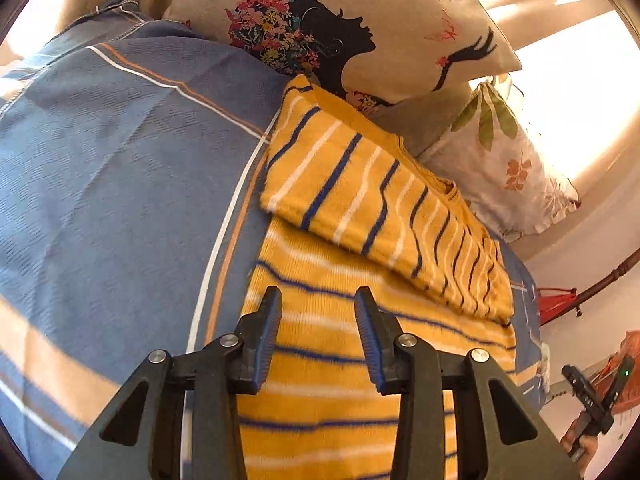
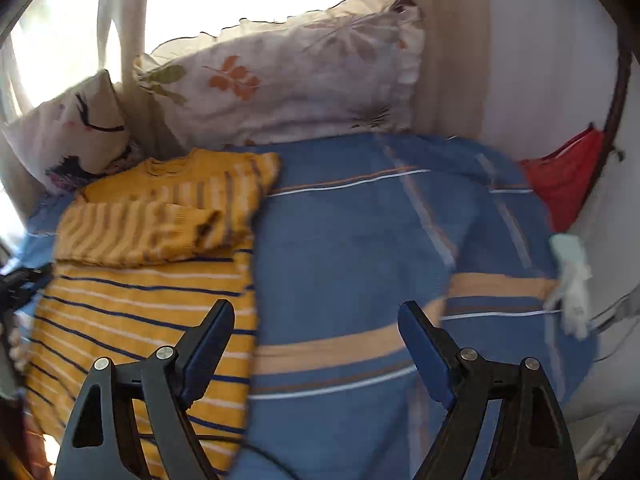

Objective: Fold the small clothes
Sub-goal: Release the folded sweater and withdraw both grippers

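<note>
A small yellow sweater with blue and white stripes lies on a blue striped bedsheet. Its sleeve is folded across the body. My left gripper is open and empty, just above the sweater's body. In the right wrist view the same sweater lies at the left with both sleeves folded in. My right gripper is wide open and empty, over the bedsheet beside the sweater's right edge. The right gripper also shows in the left wrist view.
A printed cushion and a floral pillow lie at the head of the bed, behind the sweater. A red cloth and a pale cloth sit at the bed's right edge.
</note>
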A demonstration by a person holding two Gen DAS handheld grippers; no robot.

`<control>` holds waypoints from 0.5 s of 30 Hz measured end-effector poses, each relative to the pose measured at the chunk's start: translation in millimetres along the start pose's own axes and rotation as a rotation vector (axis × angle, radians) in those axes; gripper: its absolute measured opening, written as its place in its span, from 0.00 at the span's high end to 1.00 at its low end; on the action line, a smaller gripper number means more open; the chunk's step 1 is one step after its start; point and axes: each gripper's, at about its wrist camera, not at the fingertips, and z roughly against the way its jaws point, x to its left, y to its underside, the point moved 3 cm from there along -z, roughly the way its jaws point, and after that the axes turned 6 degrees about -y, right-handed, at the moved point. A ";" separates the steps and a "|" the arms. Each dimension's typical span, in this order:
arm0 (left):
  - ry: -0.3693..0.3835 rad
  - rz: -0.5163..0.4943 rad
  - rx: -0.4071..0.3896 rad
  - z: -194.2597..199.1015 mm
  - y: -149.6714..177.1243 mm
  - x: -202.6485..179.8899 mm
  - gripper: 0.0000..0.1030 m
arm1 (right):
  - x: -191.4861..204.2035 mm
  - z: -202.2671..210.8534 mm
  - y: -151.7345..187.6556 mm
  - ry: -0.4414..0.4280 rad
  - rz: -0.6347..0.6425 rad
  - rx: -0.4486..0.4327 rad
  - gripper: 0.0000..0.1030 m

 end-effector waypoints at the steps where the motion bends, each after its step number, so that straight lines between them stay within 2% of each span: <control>1: -0.021 -0.018 0.005 9.2 9.8 0.7 0.65 | -17.5 9.7 3.3 0.121 0.051 -0.021 0.15; 3: -0.057 -0.044 0.008 27.1 28.8 5.5 0.65 | -48.9 24.5 9.4 0.331 0.096 -0.041 0.15; 4: -0.063 -0.049 0.010 35.6 37.0 8.4 0.64 | -62.5 30.5 13.6 0.355 0.082 -0.047 0.15; 5: -0.076 -0.046 0.011 43.8 43.9 12.1 0.63 | -71.9 35.5 18.3 0.314 0.050 -0.048 0.15; 6: -0.091 -0.037 0.010 51.9 50.7 18.7 0.57 | -75.8 38.4 24.0 0.218 0.004 -0.042 0.15; 8: -0.086 0.003 0.015 63.7 61.6 30.5 0.55 | -69.6 37.8 36.7 -0.029 -0.090 -0.017 0.14; 10: -0.041 0.057 0.034 70.2 71.6 41.3 0.54 | -46.9 26.1 50.9 -0.268 -0.153 0.040 0.14; 11: -0.015 0.077 0.039 72.7 76.0 44.7 0.54 | -31.9 16.3 57.6 -0.358 -0.170 0.073 0.15; 13: 0.013 0.093 0.039 77.3 83.6 46.2 0.53 | -6.7 -1.7 70.5 -0.464 -0.183 0.134 0.15; 15: 0.037 0.092 0.043 80.5 91.8 42.6 0.50 | 14.7 -15.5 80.4 -0.493 -0.167 0.173 0.15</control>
